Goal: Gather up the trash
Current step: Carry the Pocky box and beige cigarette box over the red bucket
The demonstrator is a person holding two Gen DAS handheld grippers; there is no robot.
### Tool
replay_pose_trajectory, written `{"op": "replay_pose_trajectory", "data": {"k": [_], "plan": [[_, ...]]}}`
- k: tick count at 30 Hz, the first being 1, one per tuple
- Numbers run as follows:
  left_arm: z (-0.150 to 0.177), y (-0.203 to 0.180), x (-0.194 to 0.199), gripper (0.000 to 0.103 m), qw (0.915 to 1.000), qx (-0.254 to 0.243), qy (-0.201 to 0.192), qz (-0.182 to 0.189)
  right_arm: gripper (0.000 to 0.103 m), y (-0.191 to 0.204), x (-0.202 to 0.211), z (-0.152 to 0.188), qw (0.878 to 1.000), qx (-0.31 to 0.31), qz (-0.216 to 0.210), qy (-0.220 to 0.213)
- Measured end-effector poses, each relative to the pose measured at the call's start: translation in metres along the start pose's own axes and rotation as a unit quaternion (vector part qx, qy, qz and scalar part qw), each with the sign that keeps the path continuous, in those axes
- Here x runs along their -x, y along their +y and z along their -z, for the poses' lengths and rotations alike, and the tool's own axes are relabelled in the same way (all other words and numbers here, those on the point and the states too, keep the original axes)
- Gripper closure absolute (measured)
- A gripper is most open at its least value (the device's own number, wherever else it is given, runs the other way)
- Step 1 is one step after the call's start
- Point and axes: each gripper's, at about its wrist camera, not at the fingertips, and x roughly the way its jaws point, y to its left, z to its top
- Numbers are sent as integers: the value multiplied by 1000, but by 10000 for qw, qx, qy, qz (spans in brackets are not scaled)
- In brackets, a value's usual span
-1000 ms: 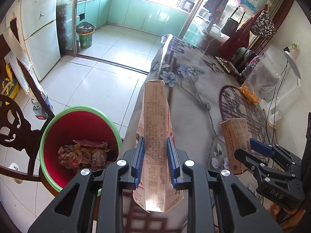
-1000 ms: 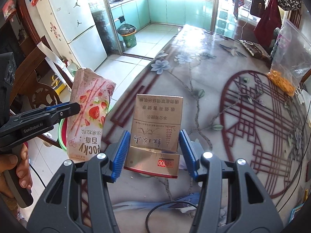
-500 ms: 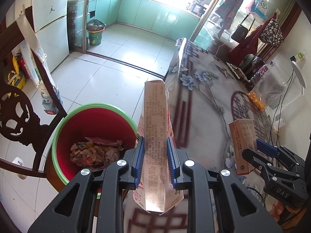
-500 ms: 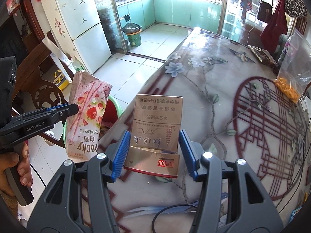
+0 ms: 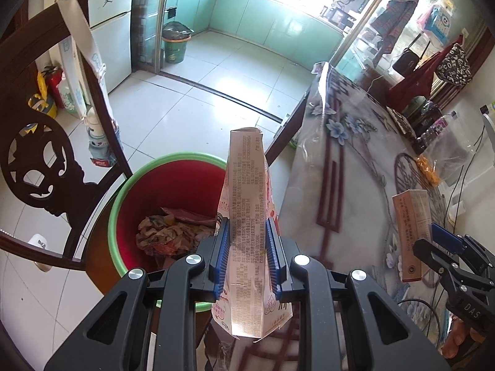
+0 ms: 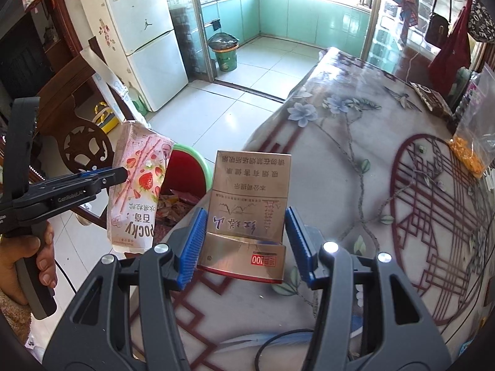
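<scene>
My left gripper (image 5: 247, 253) is shut on a pink Pocky snack box (image 5: 247, 216) and holds it upright beside the table edge, above the right rim of a red bin with a green rim (image 5: 173, 160). The bin holds crumpled wrappers (image 5: 167, 235). The box (image 6: 139, 185) and the left gripper (image 6: 119, 174) also show in the right wrist view. My right gripper (image 6: 244, 244) is shut on a brown cigarette carton (image 6: 247, 207) above the table's near-left part; the carton (image 5: 411, 232) shows in the left wrist view too.
A table with a floral plastic cover (image 6: 355, 142) fills the right. A dark carved wooden chair (image 5: 37, 160) stands left of the bin. A clear bag with orange snacks (image 6: 470, 145) lies at the table's far right. A cable (image 6: 278, 337) runs near the front edge.
Both grippers have moved left towards the bin with their boxes. The bin now sits nearer the centre under the Pocky box. Both grips are unchanged.
</scene>
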Motion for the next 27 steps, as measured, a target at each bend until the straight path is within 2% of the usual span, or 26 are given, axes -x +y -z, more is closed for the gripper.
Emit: {"op": "replay_pose_trajectory", "data": {"k": [14,27], "plan": [[3,43,-9,83,9990,329,127,-285,52,46,-24,-21,9983,443,-380,94],[-4,66,-25,83,9973,478,245,-502,52,66,-44,-31,9964,637,-494,249]]}}
